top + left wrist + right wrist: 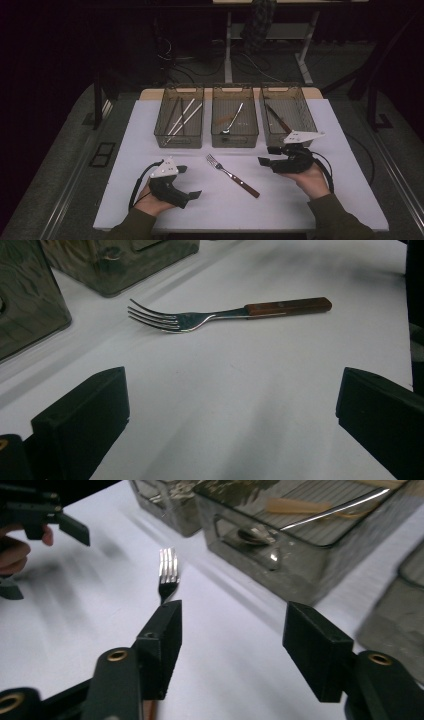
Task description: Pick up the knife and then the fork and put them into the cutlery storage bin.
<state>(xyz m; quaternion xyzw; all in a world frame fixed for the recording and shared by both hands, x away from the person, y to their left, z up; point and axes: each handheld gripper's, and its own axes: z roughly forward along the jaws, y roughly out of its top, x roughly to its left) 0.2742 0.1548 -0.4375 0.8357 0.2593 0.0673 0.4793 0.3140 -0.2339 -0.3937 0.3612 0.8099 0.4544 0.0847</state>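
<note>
A fork (pixel 232 175) with a brown wooden handle lies on the white table (pixel 320 200), tines toward the bins. My left gripper (pixel 189 181) rests at the fork's left, and in the left gripper view it (pixel 232 415) stands open, facing the fork (pixel 200 319) with bare table between its jaws. My right gripper (pixel 266 156) hovers at the fork's right, pointing left. In the right gripper view it (pixel 235 625) is open, with the fork's tines (pixel 168 570) showing just beyond its left jaw. Nothing sits between its pads.
Three smoky clear bins stand in a row at the back. The left bin (pixel 179 144) holds long pale utensils, the middle bin (pixel 235 143) a spoon, the right bin (pixel 287 89) a dark-handled knife. Dark floor, cables and a desk frame lie beyond the table.
</note>
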